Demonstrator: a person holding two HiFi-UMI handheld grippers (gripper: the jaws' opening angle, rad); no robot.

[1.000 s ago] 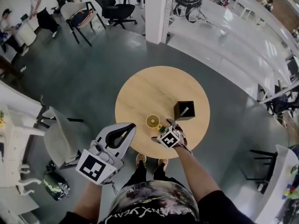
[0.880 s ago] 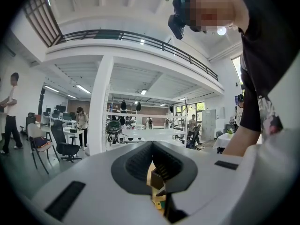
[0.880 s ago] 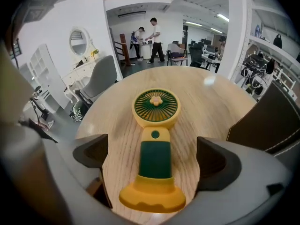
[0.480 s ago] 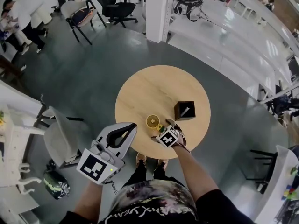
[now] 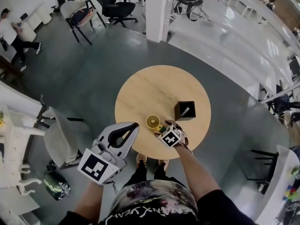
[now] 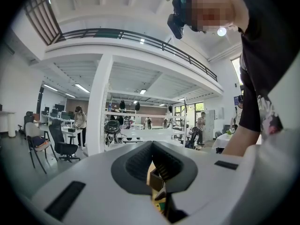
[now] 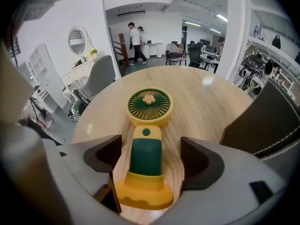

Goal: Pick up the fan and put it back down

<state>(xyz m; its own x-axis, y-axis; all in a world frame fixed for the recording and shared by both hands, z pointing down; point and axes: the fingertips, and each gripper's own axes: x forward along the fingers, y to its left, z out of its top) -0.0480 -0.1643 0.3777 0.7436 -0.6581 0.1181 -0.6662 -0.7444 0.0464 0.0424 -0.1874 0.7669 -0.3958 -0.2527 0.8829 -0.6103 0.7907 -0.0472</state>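
Observation:
A small hand fan [image 7: 146,149], with a yellow head and base and a dark green handle, lies flat on the round wooden table [image 5: 150,88] near its front edge. In the head view the fan [image 5: 153,121] shows just beyond my right gripper [image 5: 162,127]. My right gripper [image 7: 147,158] points steeply down over the handle. Its jaws are closing with the handle between them, and a gap shows on both sides of the pads. My left gripper [image 5: 131,126] hangs level off the table's front left edge. Its jaws [image 6: 151,146] meet at the tip with nothing in them.
A black open box [image 5: 184,110] stands on the table just right of the fan; it fills the right side of the right gripper view [image 7: 267,121]. A grey chair [image 5: 61,135] stands left of the table. A white column [image 5: 157,11] and office chairs are farther back.
Neither gripper has shifted and the fan lies where it was. A person at the far back left has walked on.

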